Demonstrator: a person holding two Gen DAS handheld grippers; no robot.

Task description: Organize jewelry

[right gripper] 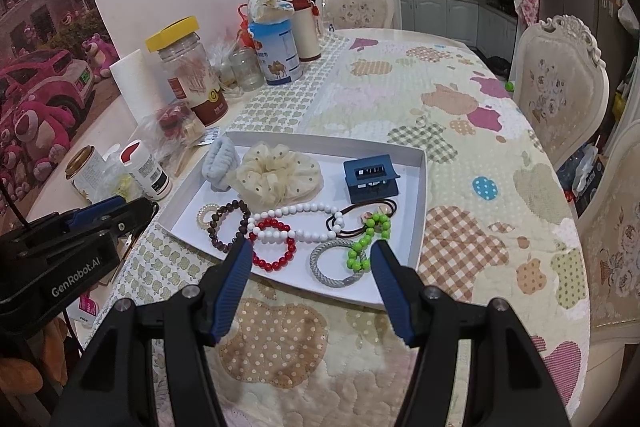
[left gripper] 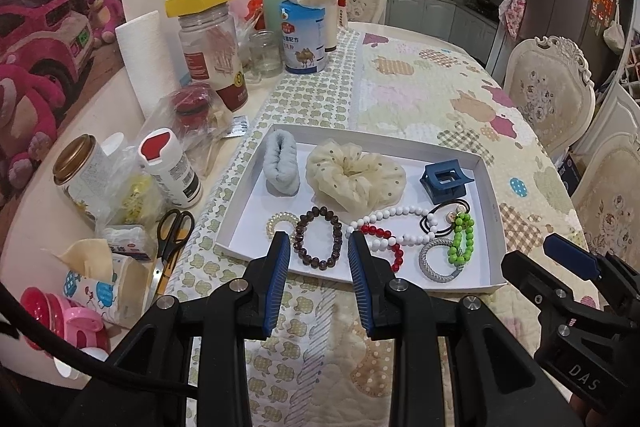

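A white shallow tray (left gripper: pixel 486 183) (right gripper: pixel 420 203) on the quilted table holds a grey-blue scrunchie (left gripper: pixel 281 163), a cream scrunchie (left gripper: pixel 352 175) (right gripper: pixel 276 175), a blue claw clip (left gripper: pixel 444 181) (right gripper: pixel 370 179), a dark bead bracelet (left gripper: pixel 320 239) (right gripper: pixel 228 223), a white bead necklace (left gripper: pixel 404 227) (right gripper: pixel 296 223), a red bead bracelet (right gripper: pixel 274 245), a green bead bracelet (left gripper: pixel 462 239) (right gripper: pixel 370 239), a grey woven band (left gripper: pixel 436 263) (right gripper: pixel 332 265) and black hair ties (left gripper: pixel 444 215). My left gripper (left gripper: pixel 320 247) is open and empty at the tray's near edge. My right gripper (right gripper: pixel 312 255) is open and empty there too.
Jars, bottles, a tin (left gripper: pixel 302 35), a paper roll (left gripper: pixel 146 63), scissors (left gripper: pixel 170 239) and tissue packs crowd the table's left side. Cream chairs (left gripper: pixel 548 91) stand along the right edge. The right gripper's body shows in the left wrist view (left gripper: pixel 568 291).
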